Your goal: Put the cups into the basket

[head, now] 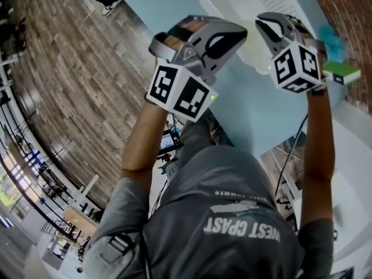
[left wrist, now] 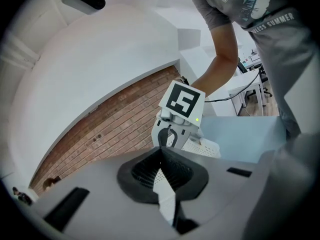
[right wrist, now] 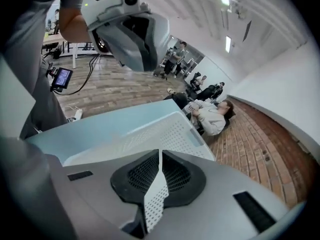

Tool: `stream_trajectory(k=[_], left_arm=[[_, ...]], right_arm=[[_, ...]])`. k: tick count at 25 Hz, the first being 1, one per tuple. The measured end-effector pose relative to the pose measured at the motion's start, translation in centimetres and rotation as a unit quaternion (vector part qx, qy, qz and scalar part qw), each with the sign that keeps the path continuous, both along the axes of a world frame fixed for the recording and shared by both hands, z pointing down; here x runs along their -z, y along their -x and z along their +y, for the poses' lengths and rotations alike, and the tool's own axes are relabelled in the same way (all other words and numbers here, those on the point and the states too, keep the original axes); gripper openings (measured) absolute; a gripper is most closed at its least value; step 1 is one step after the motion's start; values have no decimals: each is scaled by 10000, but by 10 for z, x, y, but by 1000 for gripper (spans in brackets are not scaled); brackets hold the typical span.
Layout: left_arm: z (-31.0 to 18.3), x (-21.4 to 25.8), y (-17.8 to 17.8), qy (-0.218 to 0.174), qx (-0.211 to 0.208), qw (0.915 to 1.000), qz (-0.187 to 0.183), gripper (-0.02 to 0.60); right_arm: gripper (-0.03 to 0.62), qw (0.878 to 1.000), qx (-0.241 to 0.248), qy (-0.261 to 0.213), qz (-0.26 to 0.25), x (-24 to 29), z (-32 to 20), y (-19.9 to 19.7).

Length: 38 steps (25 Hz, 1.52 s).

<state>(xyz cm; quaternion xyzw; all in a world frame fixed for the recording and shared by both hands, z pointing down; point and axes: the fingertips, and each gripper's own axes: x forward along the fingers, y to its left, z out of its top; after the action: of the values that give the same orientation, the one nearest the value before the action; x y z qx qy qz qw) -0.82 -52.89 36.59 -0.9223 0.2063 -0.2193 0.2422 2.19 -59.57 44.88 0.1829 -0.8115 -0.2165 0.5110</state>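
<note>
Basket half-seen, its inside hidden

The right claw (right wrist: 159,159) hides the near wall of the white basket (right wrist: 170,129) behind its own body. The left claw (left wrist: 161,153) sees only a corner of the mesh, the rest lying behind the other claw. In the head view the basket is cut off by the top edge and covered lower down by both claws, so nothing inside it can be told. A teal thing (head: 332,39) beyond the right claw's cube is too blurred to name. The distant people (right wrist: 177,54) are too small to make out.
</note>
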Motion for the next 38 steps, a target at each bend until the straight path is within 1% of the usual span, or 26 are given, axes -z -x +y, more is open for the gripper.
stream_trajectory(k=[2,7,10,16,18,22,28,33,38], left_arm=[[5,2,-1,-33,-5,10000,-8,-2],[20,9,-5,-103,-27,9999,-34,0],[32,12,-8,-136,-43,9999,-63,0],[61,21,-15,-277,-68,9995,-116,-1],[75,23,-19,-302,-70,9994,-135,-2],[119,33,-42,-375,-94,9991,-168,-2],[166,17,-57,-428,-146,9988,-184,0],[212,25,-75,-443,-229,9985,-215,0],[251,29,-95,-552,-252,9978,-275,-1]], right_arm=[[15,9998,-11,-109,-191,10,11,0],[14,9970,-5,-253,-733,33,49,3],[14,9951,61,-287,-949,47,76,4],[14,9873,-98,-370,-1540,68,127,-3],[14,9842,-144,-349,-1731,71,148,-8],[14,9774,-247,-282,-2082,85,201,-30],[14,9712,-313,-303,-2344,74,257,-44],[13,9682,-308,-323,-2462,85,305,-58],[12,9655,-323,-391,-2554,88,345,-77]])
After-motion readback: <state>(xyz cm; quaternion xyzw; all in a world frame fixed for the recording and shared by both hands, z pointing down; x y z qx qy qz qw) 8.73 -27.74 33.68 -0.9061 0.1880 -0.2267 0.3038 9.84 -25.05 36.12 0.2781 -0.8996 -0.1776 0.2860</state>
